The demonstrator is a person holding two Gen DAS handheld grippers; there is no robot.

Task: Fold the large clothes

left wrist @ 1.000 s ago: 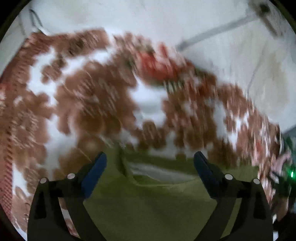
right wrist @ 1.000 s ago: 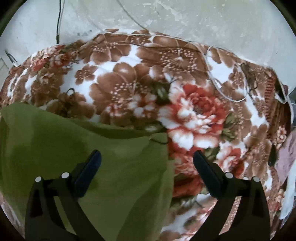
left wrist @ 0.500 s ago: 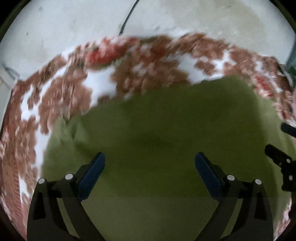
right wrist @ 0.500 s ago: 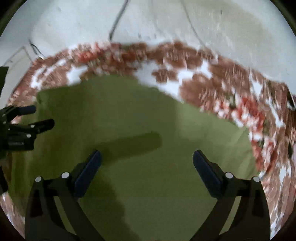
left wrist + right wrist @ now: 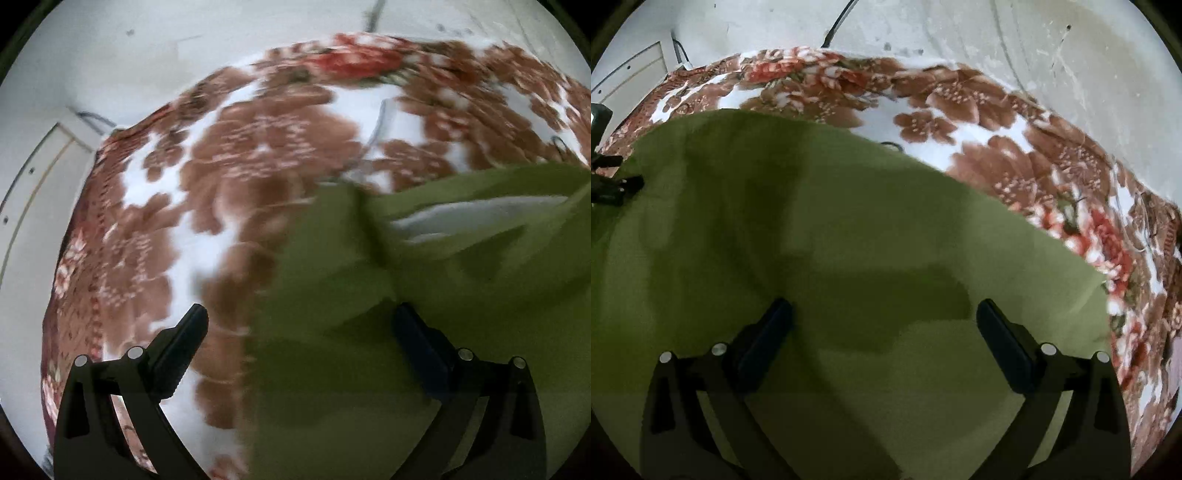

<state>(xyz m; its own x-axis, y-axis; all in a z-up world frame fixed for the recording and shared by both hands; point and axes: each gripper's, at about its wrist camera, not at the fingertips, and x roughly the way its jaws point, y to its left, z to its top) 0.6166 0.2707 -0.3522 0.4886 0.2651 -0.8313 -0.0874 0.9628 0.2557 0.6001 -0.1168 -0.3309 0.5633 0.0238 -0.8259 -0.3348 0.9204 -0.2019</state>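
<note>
An olive-green garment lies spread on a floral blanket. In the right wrist view it fills the lower frame, mostly flat. My right gripper is open and empty just above it. In the left wrist view the garment fills the right half, with folds and a white inner patch near its top. My left gripper is open and empty over the garment's left edge. The left gripper's tip shows at the left edge of the right wrist view.
The brown, red and white floral blanket covers the surface under the garment. A pale wall with a dark cable stands behind. A white panel is at the far left.
Both views have swung. The left wrist view has shifted left, so the garment's left edge and more blanket now show. The right gripper stays over the flat garment. Both stay open.
</note>
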